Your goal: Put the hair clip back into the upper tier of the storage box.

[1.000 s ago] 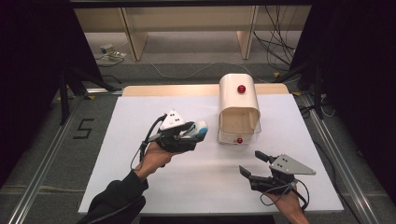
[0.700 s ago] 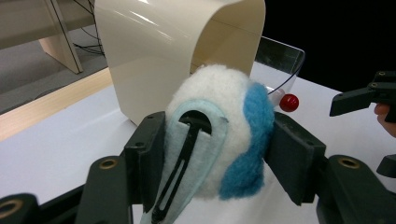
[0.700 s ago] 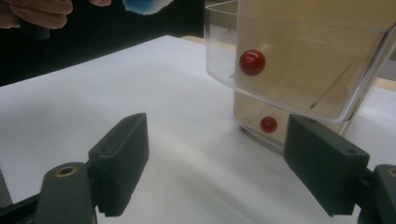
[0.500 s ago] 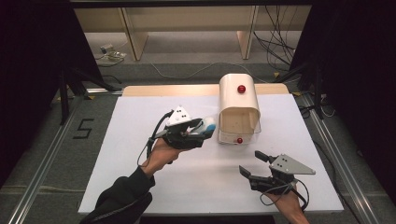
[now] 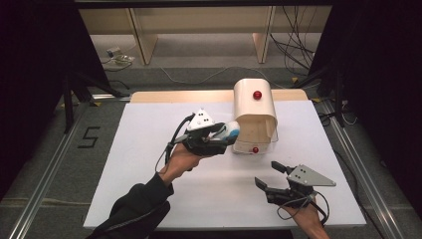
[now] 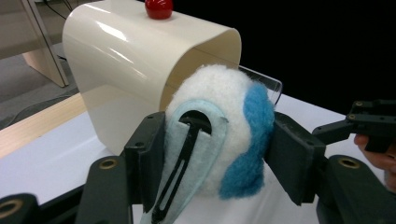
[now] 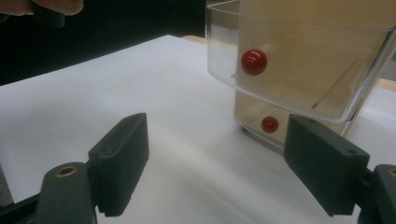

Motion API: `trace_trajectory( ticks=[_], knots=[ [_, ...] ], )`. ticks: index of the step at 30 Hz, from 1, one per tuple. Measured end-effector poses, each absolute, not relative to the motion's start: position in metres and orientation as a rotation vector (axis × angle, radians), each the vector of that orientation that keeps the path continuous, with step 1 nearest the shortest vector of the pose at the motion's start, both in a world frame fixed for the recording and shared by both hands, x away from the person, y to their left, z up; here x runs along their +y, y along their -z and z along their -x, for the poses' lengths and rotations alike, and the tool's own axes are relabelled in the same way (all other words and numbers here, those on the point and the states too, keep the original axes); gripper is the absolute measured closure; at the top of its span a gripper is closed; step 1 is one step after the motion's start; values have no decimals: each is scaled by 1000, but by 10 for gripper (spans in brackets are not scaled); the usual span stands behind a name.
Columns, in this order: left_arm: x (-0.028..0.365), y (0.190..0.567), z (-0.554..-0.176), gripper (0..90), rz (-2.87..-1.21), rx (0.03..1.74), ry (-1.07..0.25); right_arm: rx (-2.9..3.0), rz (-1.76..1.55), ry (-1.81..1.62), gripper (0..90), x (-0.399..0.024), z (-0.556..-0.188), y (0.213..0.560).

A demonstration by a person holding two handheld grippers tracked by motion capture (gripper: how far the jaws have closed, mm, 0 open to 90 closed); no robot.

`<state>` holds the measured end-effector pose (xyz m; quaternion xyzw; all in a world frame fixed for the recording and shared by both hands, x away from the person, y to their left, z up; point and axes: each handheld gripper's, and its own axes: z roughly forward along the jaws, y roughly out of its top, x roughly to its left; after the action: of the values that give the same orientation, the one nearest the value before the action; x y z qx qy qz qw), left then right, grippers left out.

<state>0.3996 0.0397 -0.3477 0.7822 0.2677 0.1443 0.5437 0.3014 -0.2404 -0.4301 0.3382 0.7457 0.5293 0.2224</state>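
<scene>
A white and blue plush toy (image 5: pixel 231 131) (image 6: pixel 233 116) with a pale blue strap is clamped between the jaws of my left gripper (image 5: pixel 226 136) (image 6: pixel 212 158), which is shut on it. The toy hangs just left of the open front of a cream, round-topped box (image 5: pixel 251 102) (image 6: pixel 126 70). The box carries a red knob (image 5: pixel 257 94) on top, and its clear flap (image 5: pixel 259 142) (image 7: pixel 299 60) bears another red knob (image 7: pixel 253 61). My right gripper (image 5: pixel 267 174) (image 7: pixel 217 168) stands open over the white table near the front right, with nothing between its jaws.
The white table top (image 5: pixel 164 124) stretches out to the left and front of the box. A wooden strip (image 5: pixel 179 95) runs along its far edge. A person's dark sleeve (image 5: pixel 134 209) reaches in from the bottom left. Cables lie on the floor beyond.
My left gripper has carried the plush toy to the right and slightly up, closer to the box's open front. The right gripper has kept still.
</scene>
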Motion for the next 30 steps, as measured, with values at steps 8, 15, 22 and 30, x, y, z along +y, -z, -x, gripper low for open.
trace_trajectory(
  ticks=[8,15,22,30],
  knots=[
    [29,345,-402,414,-1861,624,-338,2063,-935,-1460,234,-240,-301,431],
    [15,337,-406,413,-1873,602,-328,2061,-926,-1466,234,-240,-302,431],
    [7,340,-410,414,-1899,598,-334,2064,-935,-1459,233,-241,-301,431],
    [-1,338,-412,413,-1910,577,-349,2062,-928,-1465,234,-240,-302,431]
  ],
)
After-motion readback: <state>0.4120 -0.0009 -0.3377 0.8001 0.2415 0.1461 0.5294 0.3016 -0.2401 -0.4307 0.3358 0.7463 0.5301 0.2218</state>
